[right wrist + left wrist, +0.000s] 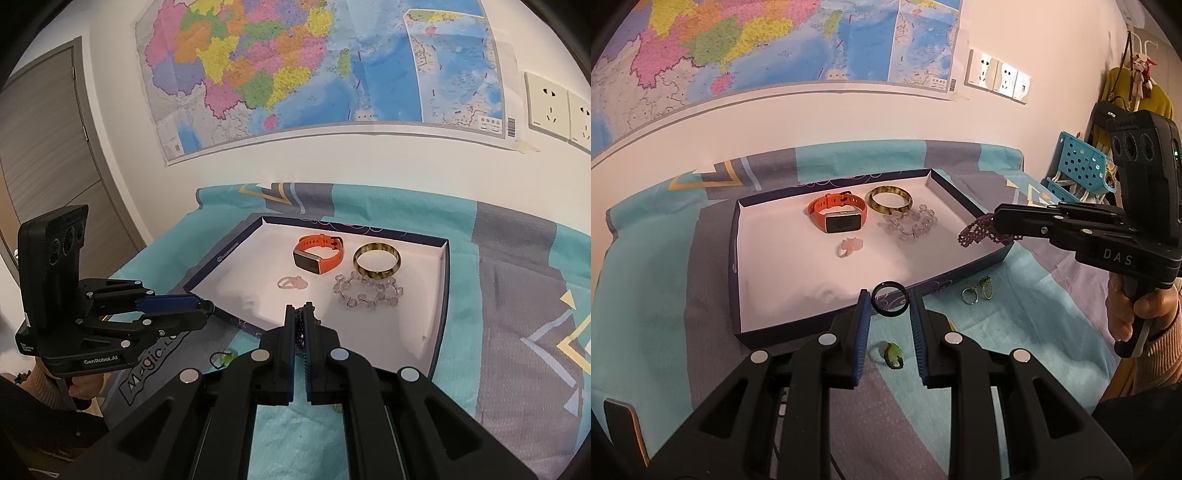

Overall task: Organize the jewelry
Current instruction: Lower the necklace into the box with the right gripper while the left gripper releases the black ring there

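Observation:
A shallow box [737, 280] [441, 273] with a white inside lies on the bedspread. In it are an orange watch [836, 214] [319, 254], an amber bangle [890, 199] [376, 260], a clear bead bracelet [912, 225] [367, 291] and a pink ring [850, 246] [291, 283]. My left gripper [889, 304] [207, 308] is shut on a dark ring [889, 303] above the box's near edge. My right gripper [301, 314] [993, 225] is shut on a purple bead bracelet [975, 232] [301, 325] over the box's right edge.
On the bedspread lie a green ring [894, 354] [223, 359] below my left gripper, and a silver ring [969, 295] and a green-stone ring [986, 287] beside the box. A blue basket [1078, 162] stands at the far right. The wall holds a map [295, 66].

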Demonstrator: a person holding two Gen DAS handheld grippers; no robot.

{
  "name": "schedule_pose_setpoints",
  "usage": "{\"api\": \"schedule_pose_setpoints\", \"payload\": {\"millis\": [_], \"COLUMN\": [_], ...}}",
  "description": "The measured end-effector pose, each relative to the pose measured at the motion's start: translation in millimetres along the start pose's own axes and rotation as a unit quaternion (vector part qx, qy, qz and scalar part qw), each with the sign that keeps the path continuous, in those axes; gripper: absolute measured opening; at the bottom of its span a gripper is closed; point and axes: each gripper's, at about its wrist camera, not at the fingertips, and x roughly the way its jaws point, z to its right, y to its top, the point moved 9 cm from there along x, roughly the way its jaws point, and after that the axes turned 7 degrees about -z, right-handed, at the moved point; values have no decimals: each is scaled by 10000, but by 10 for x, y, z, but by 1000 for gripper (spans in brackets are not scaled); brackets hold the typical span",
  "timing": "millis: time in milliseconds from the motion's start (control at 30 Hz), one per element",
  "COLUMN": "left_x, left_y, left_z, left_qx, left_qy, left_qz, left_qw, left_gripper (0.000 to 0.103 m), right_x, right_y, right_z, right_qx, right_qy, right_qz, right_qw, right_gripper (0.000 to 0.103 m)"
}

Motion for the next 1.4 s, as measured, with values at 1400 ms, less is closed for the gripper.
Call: {"api": "schedule_pose_setpoints", "payload": {"millis": [1400], "left_x": [434], "left_y": [280], "left_z": [-129], "left_qx": [-36], "left_qy": [163], "left_qz": [-222], "left_qw": [9996], "left_gripper": [22], "right_x": [433], "right_y": [306], "right_z": [228], "right_qx": [60], "right_qy": [-14], "right_qz": [-222], "right_qw": [9997], "right_gripper": [3]}}
